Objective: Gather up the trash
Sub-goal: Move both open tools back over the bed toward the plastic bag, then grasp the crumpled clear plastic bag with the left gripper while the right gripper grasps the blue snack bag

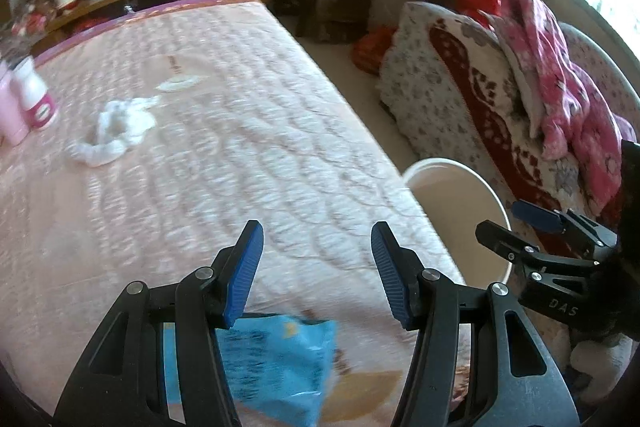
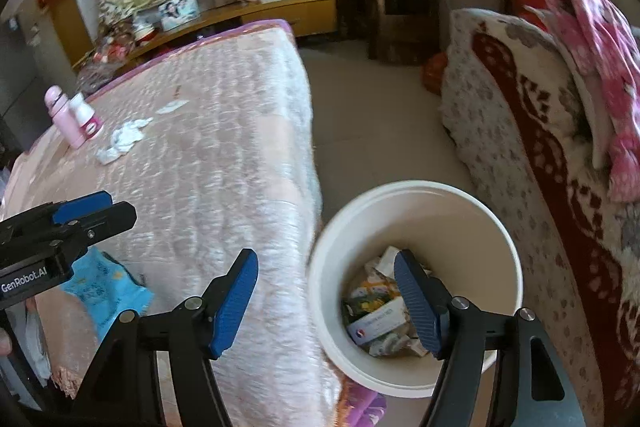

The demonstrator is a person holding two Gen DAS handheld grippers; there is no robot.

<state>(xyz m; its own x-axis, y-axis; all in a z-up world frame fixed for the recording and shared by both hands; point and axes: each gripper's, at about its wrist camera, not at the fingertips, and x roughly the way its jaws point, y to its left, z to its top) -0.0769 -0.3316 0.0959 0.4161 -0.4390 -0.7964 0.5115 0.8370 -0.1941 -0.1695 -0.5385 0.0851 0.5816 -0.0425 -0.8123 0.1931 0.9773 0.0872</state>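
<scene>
Right wrist view: both my grippers, left (image 1: 316,271) and right (image 2: 326,301), gape empty; hurrying could nudge the blue wrapper (image 2: 106,287) off the bed (image 2: 224,163), missing the bin (image 2: 416,187).

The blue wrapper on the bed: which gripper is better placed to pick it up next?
Probably the left gripper. Its open jaws hang just above the blue wrapper, while the right gripper, also open and empty, is over by the bucket.

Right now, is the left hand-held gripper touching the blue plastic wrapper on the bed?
Apart: the left wrist view shows the left hand-held gripper open above the blue plastic wrapper.
</scene>
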